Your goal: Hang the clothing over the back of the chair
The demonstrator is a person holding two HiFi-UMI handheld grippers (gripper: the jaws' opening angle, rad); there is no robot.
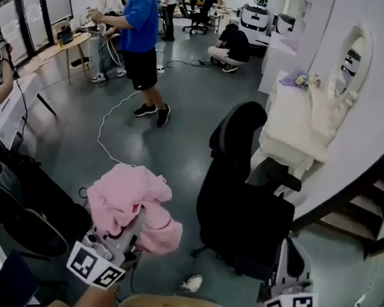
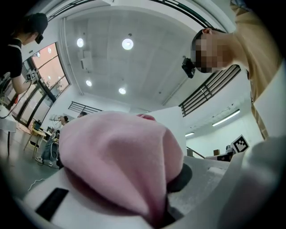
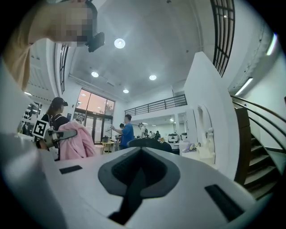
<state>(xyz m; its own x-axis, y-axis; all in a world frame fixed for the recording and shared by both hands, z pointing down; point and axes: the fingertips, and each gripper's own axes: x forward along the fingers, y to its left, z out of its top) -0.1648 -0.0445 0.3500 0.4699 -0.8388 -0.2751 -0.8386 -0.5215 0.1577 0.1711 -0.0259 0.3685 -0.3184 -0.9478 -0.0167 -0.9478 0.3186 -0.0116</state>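
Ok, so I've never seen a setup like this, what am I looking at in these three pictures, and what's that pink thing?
No robot here: a person holds a hand-held gripper in each hand. The head view comes from a camera on their head, looking down; the other two come from cameras riding on each gripper. The left gripper has its fingers shut on a pink garment, held in the air. The right gripper is shut and empty. A black office chair stands ahead on the grey floor.

- Two grippers: left gripper, right gripper.
- One garment, in left gripper's jaws.
- One chair, just ahead of right gripper.
- One mirror.
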